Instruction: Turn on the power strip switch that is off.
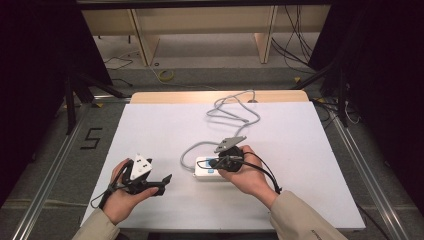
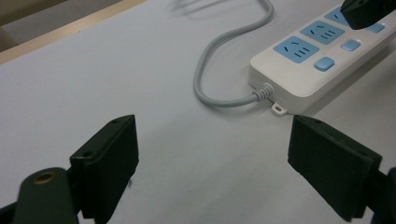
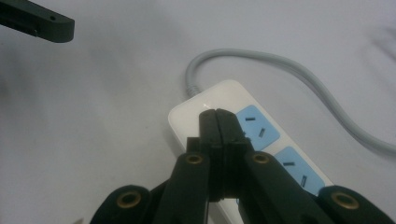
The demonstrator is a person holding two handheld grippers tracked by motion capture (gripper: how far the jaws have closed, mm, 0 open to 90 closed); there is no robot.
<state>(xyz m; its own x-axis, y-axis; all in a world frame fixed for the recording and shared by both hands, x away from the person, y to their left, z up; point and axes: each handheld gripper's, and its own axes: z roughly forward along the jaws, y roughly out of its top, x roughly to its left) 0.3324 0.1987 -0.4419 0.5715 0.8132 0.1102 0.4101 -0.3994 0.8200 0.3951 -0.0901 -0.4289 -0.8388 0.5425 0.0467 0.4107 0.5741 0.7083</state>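
A white power strip (image 1: 204, 170) with blue sockets lies on the white mat, and its grey cable (image 1: 235, 112) loops away to the back edge. My right gripper (image 1: 214, 164) is over the strip. In the right gripper view its jaws (image 3: 217, 117) are pressed together with nothing between them, above the strip's cable end (image 3: 196, 109); I cannot tell if they touch it. My left gripper (image 1: 162, 182) is held low at the left of the strip, pointing toward it. Its jaws (image 2: 212, 137) stand wide apart and empty, with the strip (image 2: 303, 70) ahead at the upper right.
The white mat (image 1: 150, 130) covers most of the wooden table. Bare mat lies between the left gripper and the strip, and on the far and right sides. Beyond the table are a floor with cables (image 1: 167, 75) and dark stands at both sides.
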